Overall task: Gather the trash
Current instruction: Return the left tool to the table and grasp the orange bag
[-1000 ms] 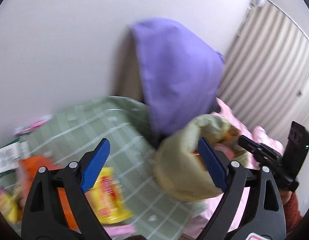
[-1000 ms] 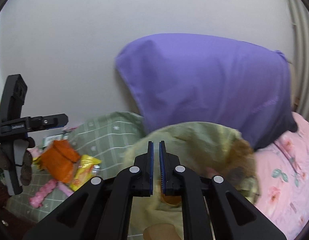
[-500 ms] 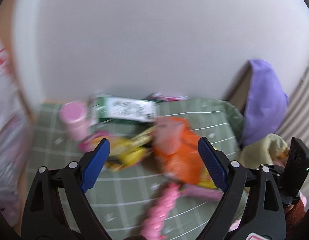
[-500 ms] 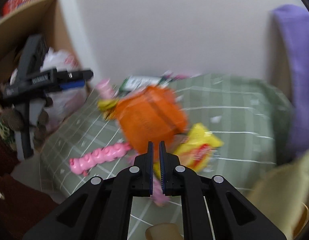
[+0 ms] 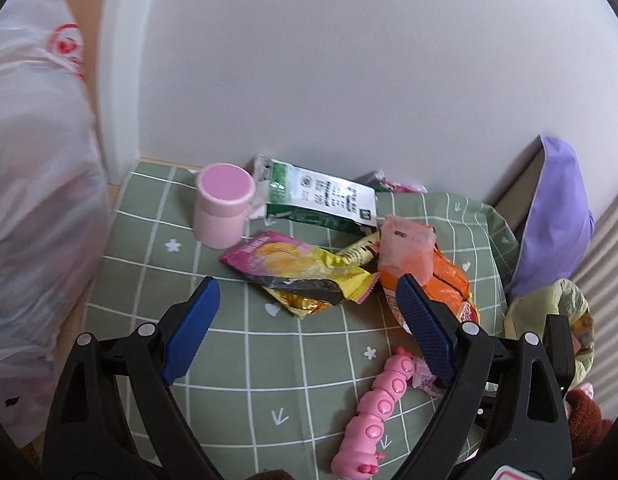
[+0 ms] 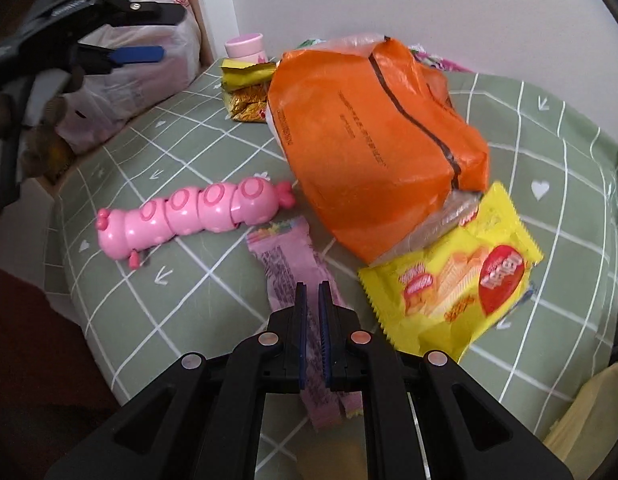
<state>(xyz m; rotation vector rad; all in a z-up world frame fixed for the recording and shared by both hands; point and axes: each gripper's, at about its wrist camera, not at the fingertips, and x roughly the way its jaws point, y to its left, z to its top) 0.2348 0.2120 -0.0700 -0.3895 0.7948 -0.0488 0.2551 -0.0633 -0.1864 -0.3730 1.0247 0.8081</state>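
Wrappers litter the green cloth point(image 5: 237, 360) with its white grid, hearts and stars, and from my two wrist views I count about six pieces of trash. One big orange plastic bag point(image 6: 373, 136), crinkled and puffed, fills the centre of the right view; fine print runs along it but I cannot read it. One glossy yellow wafer packet point(image 6: 457, 280) with sawtooth ends and a red oval logo lies at lower right, touching the bag; its lettering is too warped to read. One thin lilac wrapper point(image 6: 285, 264) stretches from centre frame toward my right gripper point(image 6: 312, 292), whose blue pads are pressed together with only a slit between them, nothing pinched; the wrapper lies below them. In the left view, one pink-and-yellow foil packet point(image 5: 293, 264) sits centre frame over a gold foil wrapper point(image 5: 305, 304), and one green-and-white carton point(image 5: 321, 200) with small illegible print lies behind it, near the wall. My left gripper point(image 5: 309, 300) hangs above them with its ridged blue pads spread wide, holding nothing. Non-trash: one smooth pink cylindrical tub point(image 5: 223, 210) upright at centre left, one segmented pink plastic caterpillar toy point(image 5: 373, 412) at lower right, one translucent white shopping bag point(image 5: 33, 184) with a red mark at the left edge, one purple pillow point(image 5: 557, 216) and one pale yellow bag point(image 5: 549, 312) at the right edge.
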